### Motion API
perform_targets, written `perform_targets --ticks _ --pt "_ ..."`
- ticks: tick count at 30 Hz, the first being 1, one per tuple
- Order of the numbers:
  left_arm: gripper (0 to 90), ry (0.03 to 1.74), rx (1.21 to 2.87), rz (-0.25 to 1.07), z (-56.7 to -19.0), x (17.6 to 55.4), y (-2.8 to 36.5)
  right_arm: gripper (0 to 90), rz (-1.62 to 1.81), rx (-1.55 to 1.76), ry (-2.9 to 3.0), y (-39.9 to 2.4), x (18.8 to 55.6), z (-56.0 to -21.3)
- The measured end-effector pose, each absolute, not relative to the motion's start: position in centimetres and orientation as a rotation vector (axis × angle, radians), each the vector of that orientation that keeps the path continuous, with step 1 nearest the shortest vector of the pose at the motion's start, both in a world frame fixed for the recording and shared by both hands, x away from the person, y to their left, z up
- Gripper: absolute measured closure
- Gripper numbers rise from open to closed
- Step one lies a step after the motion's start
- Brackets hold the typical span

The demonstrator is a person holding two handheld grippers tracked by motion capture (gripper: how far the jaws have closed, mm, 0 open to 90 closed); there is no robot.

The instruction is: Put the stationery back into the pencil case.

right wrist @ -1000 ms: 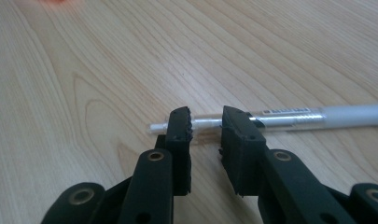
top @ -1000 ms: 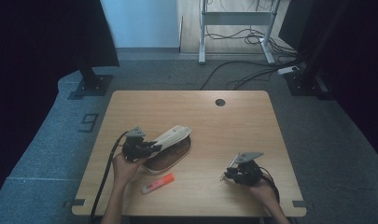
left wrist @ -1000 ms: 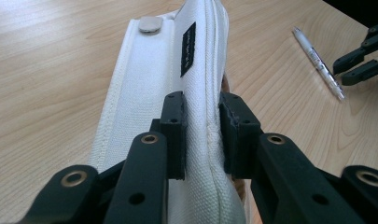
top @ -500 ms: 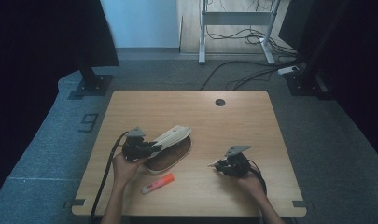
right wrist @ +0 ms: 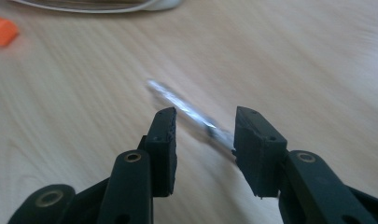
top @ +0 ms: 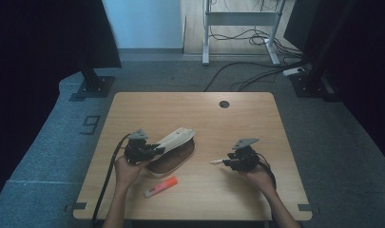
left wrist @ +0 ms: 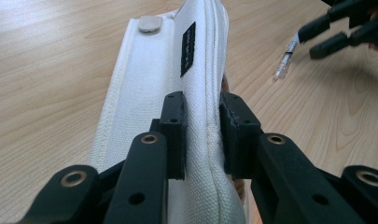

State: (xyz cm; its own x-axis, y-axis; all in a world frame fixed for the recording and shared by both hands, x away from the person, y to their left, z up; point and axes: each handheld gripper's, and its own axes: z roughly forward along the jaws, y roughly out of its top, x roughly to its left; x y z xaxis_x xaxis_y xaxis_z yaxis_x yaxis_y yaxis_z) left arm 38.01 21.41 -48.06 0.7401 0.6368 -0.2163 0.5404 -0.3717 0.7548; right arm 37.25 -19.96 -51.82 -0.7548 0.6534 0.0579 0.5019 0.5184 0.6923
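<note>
A white fabric pouch (top: 177,139) with a brown inside lies open on the wooden table (top: 190,109), left of the middle. My left gripper (top: 156,148) is shut on the pouch's white flap (left wrist: 154,79), one pad on each side of the seam (left wrist: 203,112). My right gripper (top: 226,163) hovers to the right, pointing at the pouch. Its jaws have just been opening. A thin clear pen (right wrist: 177,100) lies between them with a gap on the left side. The pen's tip (top: 215,162) sticks out toward the pouch, and the left gripper view shows the pen (left wrist: 283,64) as well.
An orange marker (top: 160,186) lies on the table in front of the pouch, also in the right gripper view's top left corner (right wrist: 2,30). A round cable hole (top: 224,104) sits near the far edge. Black stands and cables are on the floor beyond.
My right gripper has moved left toward the pouch with the pen, and its jaws have spread. The left gripper and the pouch have stayed put.
</note>
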Motion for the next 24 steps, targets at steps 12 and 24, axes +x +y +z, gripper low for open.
perform_targets --ticks 12,24 --pt "72.4 0.888 2.06 0.128 -48.2 38.1 21.4 54.2 0.974 0.999 2.563 -23.1 39.4 -53.1" --pt "72.5 0.889 2.06 0.123 -48.3 38.2 21.4 77.6 0.988 0.919 2.617 -22.7 39.6 -53.7"
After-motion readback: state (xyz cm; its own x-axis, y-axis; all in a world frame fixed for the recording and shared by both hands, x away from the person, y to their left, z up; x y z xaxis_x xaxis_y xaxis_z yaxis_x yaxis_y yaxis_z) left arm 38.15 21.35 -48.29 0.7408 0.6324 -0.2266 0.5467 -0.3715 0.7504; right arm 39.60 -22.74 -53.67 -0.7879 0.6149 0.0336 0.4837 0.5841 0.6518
